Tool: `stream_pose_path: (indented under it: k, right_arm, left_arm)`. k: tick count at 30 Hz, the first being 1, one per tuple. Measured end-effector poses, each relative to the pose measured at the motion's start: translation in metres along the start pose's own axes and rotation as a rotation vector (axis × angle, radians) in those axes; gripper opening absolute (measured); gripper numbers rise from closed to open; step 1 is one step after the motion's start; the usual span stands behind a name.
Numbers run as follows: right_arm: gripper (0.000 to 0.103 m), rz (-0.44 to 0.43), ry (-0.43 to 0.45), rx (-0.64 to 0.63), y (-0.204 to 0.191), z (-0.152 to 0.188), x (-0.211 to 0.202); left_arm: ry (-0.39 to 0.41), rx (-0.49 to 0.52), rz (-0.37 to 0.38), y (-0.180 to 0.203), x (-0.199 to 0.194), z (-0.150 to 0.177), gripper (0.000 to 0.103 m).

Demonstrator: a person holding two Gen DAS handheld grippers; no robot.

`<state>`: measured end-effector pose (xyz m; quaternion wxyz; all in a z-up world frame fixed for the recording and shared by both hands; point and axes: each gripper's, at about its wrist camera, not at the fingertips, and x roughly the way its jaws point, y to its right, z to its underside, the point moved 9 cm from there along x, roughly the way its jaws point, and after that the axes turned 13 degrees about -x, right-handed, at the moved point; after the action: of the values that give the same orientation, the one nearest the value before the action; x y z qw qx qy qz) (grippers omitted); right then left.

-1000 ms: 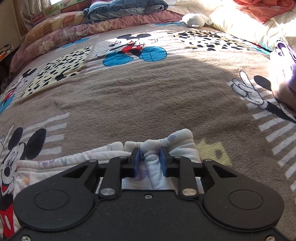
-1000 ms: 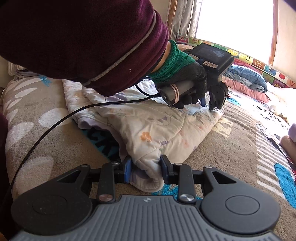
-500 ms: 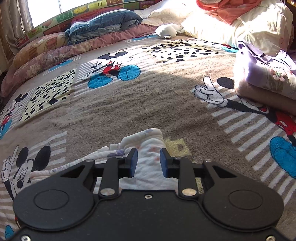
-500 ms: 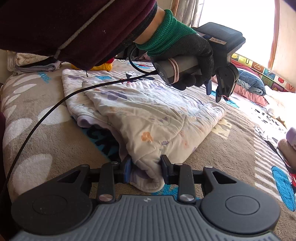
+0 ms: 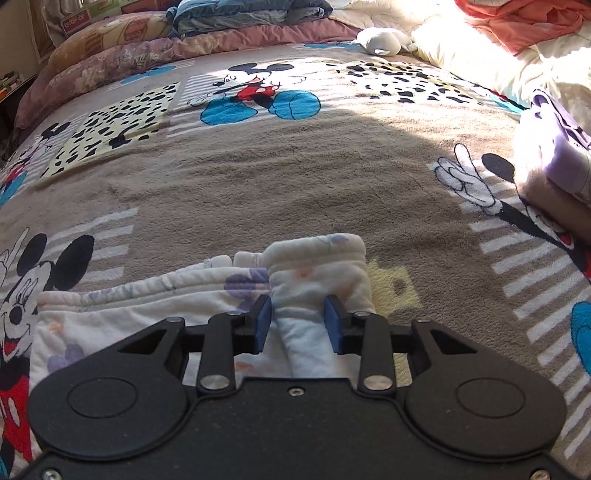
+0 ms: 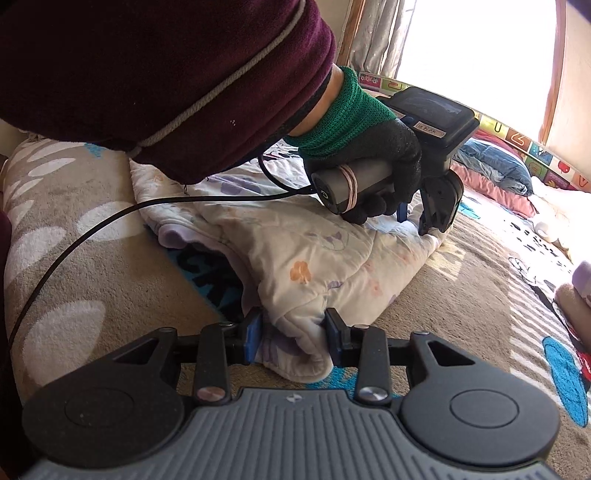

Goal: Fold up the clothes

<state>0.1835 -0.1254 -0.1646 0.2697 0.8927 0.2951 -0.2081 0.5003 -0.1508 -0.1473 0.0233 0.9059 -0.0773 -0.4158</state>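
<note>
A white quilted garment (image 6: 314, 258) with pastel flowers lies folded on the cartoon-mouse bedspread (image 5: 295, 177). In the left wrist view one raised fold (image 5: 314, 266) of it stands between the blue pads of my left gripper (image 5: 299, 325), whose jaws are opening; a thin gap shows beside the left pad. The right wrist view shows that left gripper (image 6: 413, 223) low on the garment's far corner, held by a gloved hand (image 6: 369, 158). My right gripper (image 6: 292, 336) has the near corner between its pads. Its jaws are easing open, but both pads still press the cloth.
A purple folded pile (image 5: 565, 147) sits at the right edge of the bed. Pillows and quilts (image 5: 251, 11) line the far side, with a white soft toy (image 5: 380, 38) and cream bedding. A black cable (image 6: 92, 229) trails across the bedspread under a maroon sleeve (image 6: 147, 74).
The left gripper let go of the fold and lifted above the far corner, then came back down around it with its jaws wider. The right gripper stayed on the near corner.
</note>
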Motion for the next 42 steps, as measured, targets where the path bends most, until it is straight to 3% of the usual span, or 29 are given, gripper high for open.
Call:
stream_pose_path:
  k: [5,11,15,19,26,29,32,34,39,42]
  right_arm:
    - [0.038,0.001,0.0,0.001,0.0,0.0,0.001]
    - [0.039,-0.005,0.002,0.003,0.001,0.001,0.002]
    - [0.039,-0.008,0.002,0.001,0.001,0.001,0.003]
    - [0.039,-0.003,0.002,-0.003,-0.003,0.001,0.0]
    - [0.039,0.007,0.001,-0.013,-0.003,0.0,0.0]
    - [0.039,0.014,-0.001,-0.022,-0.004,0.0,0.0]
    - [0.04,0.023,-0.003,-0.035,-0.006,0.0,0.0]
    - [0.04,0.029,-0.003,-0.045,-0.007,0.0,0.0]
    - [0.041,0.05,0.001,-0.065,-0.009,-0.001,-0.001]
    - [0.042,0.064,0.004,-0.073,-0.009,-0.001,-0.003]
  left_arm:
    - [0.017,0.027,0.001,0.014,0.015,-0.014,0.032]
    - [-0.046,-0.106,0.002,0.003,0.037,-0.015,0.032]
    - [-0.046,-0.091,-0.016,0.007,0.025,-0.02,0.031]
    - [-0.002,-0.068,0.013,0.008,-0.008,-0.018,0.031]
    - [-0.021,0.018,0.109,0.019,-0.058,0.022,0.031]
    - [-0.063,0.043,0.122,0.024,-0.052,0.046,0.031]
    - [-0.098,0.076,0.07,0.02,-0.031,0.067,0.031]
    - [-0.071,0.013,0.108,0.016,-0.045,0.062,0.031]
    - [0.064,-0.08,0.169,-0.009,-0.126,0.056,0.032]
    - [0.133,-0.2,0.18,-0.048,-0.175,0.074,0.043]
